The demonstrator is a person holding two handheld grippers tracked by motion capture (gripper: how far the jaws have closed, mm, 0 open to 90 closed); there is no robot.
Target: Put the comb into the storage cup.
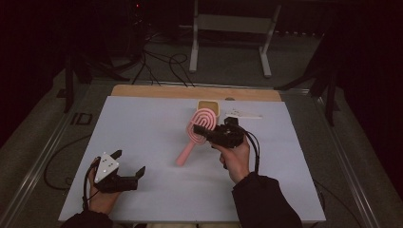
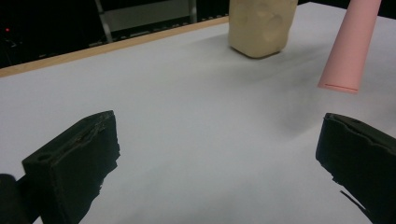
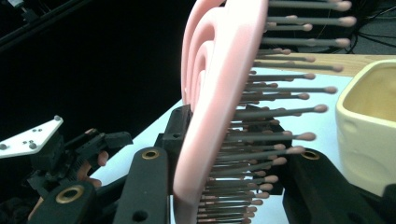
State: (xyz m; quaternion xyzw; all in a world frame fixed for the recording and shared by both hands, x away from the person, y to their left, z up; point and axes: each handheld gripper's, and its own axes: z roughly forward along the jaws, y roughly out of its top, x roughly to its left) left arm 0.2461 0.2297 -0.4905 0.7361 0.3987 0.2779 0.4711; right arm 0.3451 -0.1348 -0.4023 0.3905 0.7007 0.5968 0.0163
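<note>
Your right gripper (image 1: 202, 131) has its jaws clamped on the head of the pink hairbrush (image 1: 196, 134) — one jaw on the flat looped back, the other among the bristles, as the right gripper view makes plain (image 3: 219, 116). From the high view the brush sits near the middle of the white table top (image 1: 142, 123), its long axis running diagonally: head up toward the far edge and the right, handle slanting down toward you and the left, its tip at or close to the surface. The left gripper view catches just that handle end (image 2: 349, 46), a pink shaft coming down from the upper right with its tip above the white surface. Just beyond the brush head stands a small cream-coloured cup (image 1: 207, 107); the high view looks into its brownish inside, but what it holds, if anything, cannot be told. The right gripper view puts its rim (image 3: 369, 93) right beside the bristle tips, and the left gripper view shows its dimpled outer wall (image 2: 261, 25). A small white flat piece (image 1: 243, 114) lies on the table to the right of the cup. Your left gripper (image 1: 127, 166) rests low at the near left, well apart from the brush, jaws spread wide with nothing between them — its own view shows bare table between the two pads (image 2: 74, 163).
</note>
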